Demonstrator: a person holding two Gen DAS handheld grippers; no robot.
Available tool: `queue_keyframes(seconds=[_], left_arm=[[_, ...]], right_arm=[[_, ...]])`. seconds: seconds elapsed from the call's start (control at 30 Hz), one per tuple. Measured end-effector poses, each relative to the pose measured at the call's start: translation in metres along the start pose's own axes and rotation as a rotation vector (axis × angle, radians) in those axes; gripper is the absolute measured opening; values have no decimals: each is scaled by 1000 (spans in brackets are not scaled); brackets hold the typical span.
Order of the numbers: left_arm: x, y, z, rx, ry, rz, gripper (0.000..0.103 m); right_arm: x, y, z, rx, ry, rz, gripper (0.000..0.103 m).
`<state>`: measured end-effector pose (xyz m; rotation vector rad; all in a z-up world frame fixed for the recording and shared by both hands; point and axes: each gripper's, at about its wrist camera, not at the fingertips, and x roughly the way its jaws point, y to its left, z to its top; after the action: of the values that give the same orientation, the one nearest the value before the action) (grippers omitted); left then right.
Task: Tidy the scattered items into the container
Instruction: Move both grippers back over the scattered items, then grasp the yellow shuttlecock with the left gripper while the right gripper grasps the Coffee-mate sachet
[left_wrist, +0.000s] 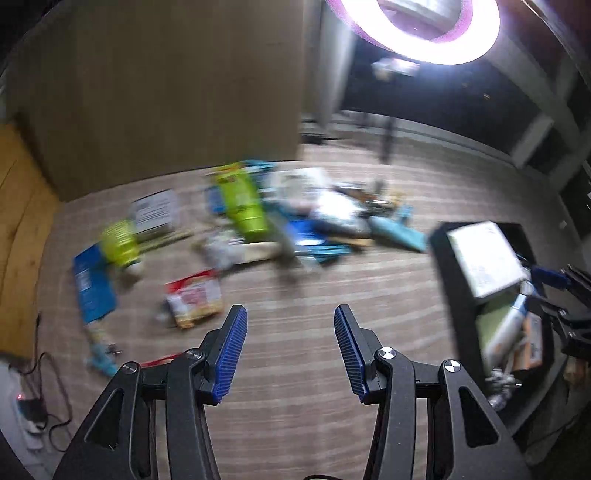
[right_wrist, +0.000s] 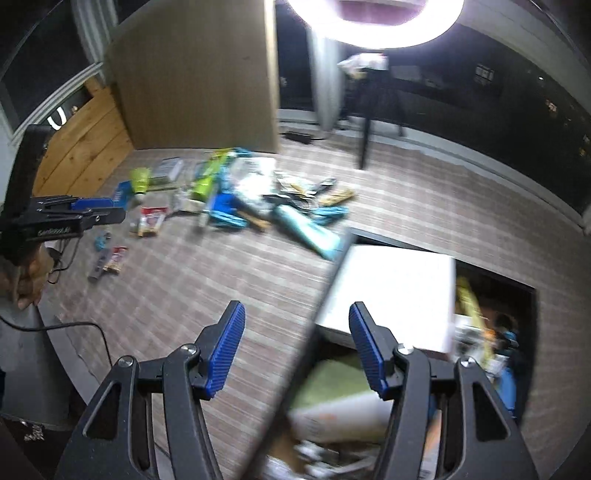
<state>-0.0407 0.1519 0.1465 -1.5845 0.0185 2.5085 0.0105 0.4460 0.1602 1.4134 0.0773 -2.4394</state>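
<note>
Both views are motion-blurred. My left gripper (left_wrist: 290, 354) is open and empty above the striped carpet, short of a red-and-white snack packet (left_wrist: 194, 301). A heap of scattered items lies beyond: a green tube (left_wrist: 242, 201), a smaller green tube (left_wrist: 120, 242), a blue packet (left_wrist: 92, 284), a teal tube (left_wrist: 397, 232). The black container (left_wrist: 448, 280) sits at the right, holding a white box (left_wrist: 484, 258). My right gripper (right_wrist: 297, 347) is open and empty over the container's left rim (right_wrist: 321, 317), above the white box (right_wrist: 391, 291). The left gripper (right_wrist: 79, 212) shows at the left of the right wrist view.
A large cardboard panel (left_wrist: 166, 92) stands behind the heap. A wooden board (left_wrist: 18, 229) is at the left. Cables and a power strip (left_wrist: 26, 410) lie at the near left. A ring light (left_wrist: 424, 33) on a stand (right_wrist: 364, 140) glares overhead.
</note>
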Motion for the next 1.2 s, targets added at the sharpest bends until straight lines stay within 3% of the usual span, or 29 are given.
queue_keyframes(seconds=[0.27,0.5,0.83,1.2], left_arm=[[14,127,12,-165,5,64,46],[46,187,30,-241,34,37,47],[104,209,47,-271,105,-25,48],[148,202,52,-294,164,-61,49]], right_arm=[[55,107,25,-71,35,53,61],[107,189,59,-110,58,90,61],[198,230,90,-10,161,102,61],[236,246,103,16,215,58,61]])
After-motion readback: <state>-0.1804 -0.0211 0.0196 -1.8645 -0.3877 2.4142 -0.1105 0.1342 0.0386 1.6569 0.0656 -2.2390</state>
